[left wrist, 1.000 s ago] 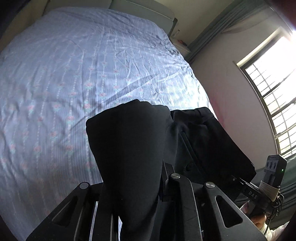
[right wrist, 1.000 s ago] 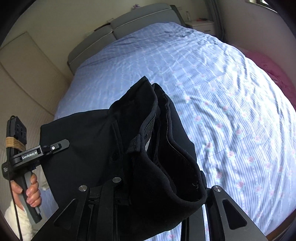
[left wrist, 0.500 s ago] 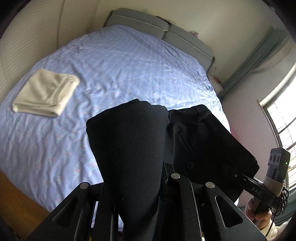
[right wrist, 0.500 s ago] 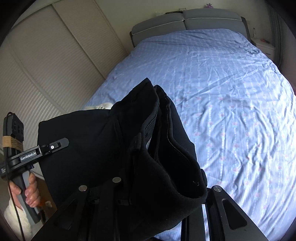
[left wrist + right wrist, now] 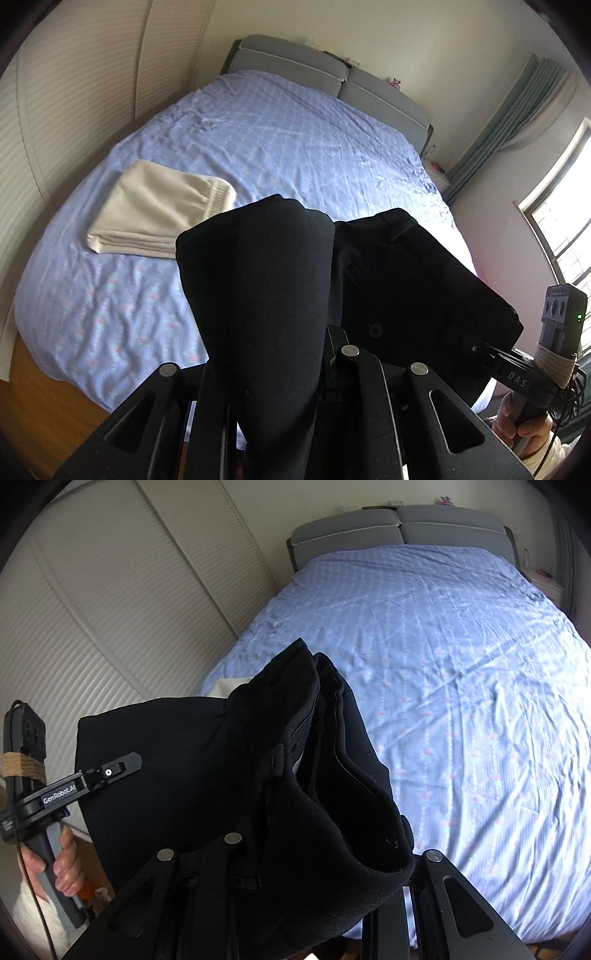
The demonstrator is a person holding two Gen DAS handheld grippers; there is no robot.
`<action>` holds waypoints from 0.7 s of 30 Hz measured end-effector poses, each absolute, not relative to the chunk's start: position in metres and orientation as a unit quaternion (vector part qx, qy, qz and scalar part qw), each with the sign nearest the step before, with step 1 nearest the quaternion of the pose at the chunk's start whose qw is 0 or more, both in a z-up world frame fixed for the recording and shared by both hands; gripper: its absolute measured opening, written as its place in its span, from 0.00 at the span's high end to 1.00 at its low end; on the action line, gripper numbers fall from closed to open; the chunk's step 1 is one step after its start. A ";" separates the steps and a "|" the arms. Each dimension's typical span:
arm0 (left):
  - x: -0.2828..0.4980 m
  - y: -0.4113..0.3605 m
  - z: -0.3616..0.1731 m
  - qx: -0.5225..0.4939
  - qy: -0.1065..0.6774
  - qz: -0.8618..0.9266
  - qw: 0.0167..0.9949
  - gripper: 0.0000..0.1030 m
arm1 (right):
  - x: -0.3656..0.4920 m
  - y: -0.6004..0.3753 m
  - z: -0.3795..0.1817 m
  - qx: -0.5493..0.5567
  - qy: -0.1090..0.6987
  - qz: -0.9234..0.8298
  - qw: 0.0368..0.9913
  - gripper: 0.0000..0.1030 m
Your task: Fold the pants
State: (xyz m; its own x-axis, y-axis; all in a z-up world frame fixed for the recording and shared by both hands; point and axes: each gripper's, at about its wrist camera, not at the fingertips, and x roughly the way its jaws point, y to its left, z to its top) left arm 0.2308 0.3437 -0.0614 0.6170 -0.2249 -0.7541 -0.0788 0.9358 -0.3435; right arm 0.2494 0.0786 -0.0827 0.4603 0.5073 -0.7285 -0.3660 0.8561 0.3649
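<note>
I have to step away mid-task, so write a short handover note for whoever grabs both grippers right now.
Left gripper: shut on the black pants, clamping one end.
Right gripper: shut on the other end of the same pants.
The pants hang in the air between the two grippers, over the near edge of the bed, and seem doubled over.
A folded cream garment already lies on the bed's left side.
Left to do: lay the black pants down on the sheet, finish the fold, release both grippers.
</note>
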 end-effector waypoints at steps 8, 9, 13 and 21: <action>0.222 0.408 -0.048 -0.203 0.411 -0.013 0.889 0.82 | 0.265 0.132 -0.072 0.068 0.427 0.296 0.852 0.74; 0.223 0.414 -0.046 -0.198 0.412 -0.008 0.890 0.82 | 0.268 0.128 -0.072 0.069 0.428 0.301 0.849 0.74; 0.229 0.437 -0.047 -0.199 0.405 0.006 0.892 0.82 | 0.275 0.149 -0.072 0.057 0.425 0.316 0.846 0.74; 0.257 0.498 -0.059 -0.197 0.402 -0.012 0.894 0.82 | 0.292 0.210 -0.071 0.049 0.427 0.306 0.849 0.74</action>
